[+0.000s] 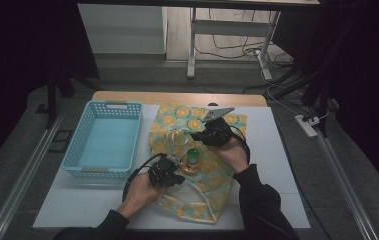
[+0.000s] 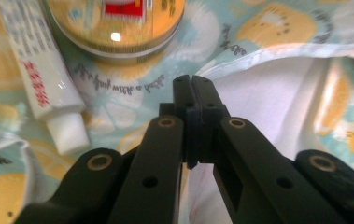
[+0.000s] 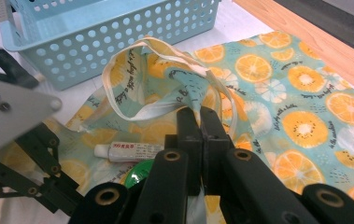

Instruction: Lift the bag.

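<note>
Table point(image 1: 277, 150) setup is pretty simple: white sheet over a wooden top, dim room, cables on the floor behind. Citrus-print fabric bag point(image 1: 197, 165) lies spread mid-table, blue plastic basket point(image 1: 104, 140) just left of it. On the bag sit a green-capped jar point(image 1: 193, 160) and a white tube point(image 3: 128, 151). Left gripper point(image 2: 193, 100) looks clamped shut right at the bag's white lining edge, can't tell if cloth is pinched. Right gripper point(image 3: 200, 126) is closed too, up by the bag's handle loop point(image 3: 165, 79), grip unclear.
</note>
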The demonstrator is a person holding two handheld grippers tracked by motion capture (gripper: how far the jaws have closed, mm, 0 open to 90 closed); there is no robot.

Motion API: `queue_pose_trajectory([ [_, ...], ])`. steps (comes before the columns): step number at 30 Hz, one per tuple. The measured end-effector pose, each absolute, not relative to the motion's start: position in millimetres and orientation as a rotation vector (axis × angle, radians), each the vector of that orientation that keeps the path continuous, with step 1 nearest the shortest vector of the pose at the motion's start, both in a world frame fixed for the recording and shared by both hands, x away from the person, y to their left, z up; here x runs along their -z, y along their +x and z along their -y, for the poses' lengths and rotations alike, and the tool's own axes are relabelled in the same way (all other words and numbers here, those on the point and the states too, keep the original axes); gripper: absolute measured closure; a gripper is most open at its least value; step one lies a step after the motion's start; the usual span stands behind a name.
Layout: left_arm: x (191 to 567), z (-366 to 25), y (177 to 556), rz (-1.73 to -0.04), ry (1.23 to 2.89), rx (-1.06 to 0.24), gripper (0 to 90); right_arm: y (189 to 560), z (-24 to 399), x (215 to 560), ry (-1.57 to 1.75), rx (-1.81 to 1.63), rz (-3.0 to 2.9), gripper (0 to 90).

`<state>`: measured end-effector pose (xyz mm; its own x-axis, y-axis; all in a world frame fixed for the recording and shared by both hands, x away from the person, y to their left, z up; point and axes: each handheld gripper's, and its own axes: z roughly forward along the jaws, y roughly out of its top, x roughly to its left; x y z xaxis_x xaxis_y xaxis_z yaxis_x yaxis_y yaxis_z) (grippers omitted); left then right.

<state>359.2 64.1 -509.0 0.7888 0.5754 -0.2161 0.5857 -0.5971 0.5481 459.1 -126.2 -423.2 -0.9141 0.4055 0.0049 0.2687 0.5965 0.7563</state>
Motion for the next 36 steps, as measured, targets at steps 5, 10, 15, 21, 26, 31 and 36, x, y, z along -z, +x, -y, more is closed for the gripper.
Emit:
queue_pose_trajectory([
  [5,501,-66,360,-0.844,2.345,0.072,90.0,460,128,421,0.571,-1.228,-2.652,89.6],
  [10,494,-68,360,-0.831,2.348,0.078,90.0,460,129,419,0.578,-1.248,-2.660,89.6],
  [15,484,-72,361,-0.818,2.319,0.087,90.0,461,131,415,0.593,-1.265,-2.667,89.7],
  [21,469,-80,363,-0.808,2.263,0.105,90.0,462,135,411,0.615,-1.299,-2.677,89.7],
  [26,455,-83,367,-0.795,2.235,0.097,90.0,462,137,409,0.623,-1.293,-2.687,89.7],
  [31,436,-85,372,-0.780,2.217,0.083,90.0,462,137,402,0.618,-1.296,-2.690,89.8],
  [36,419,-89,379,-0.775,2.189,0.076,90.0,459,137,392,0.609,-1.302,-2.703,89.8],
])
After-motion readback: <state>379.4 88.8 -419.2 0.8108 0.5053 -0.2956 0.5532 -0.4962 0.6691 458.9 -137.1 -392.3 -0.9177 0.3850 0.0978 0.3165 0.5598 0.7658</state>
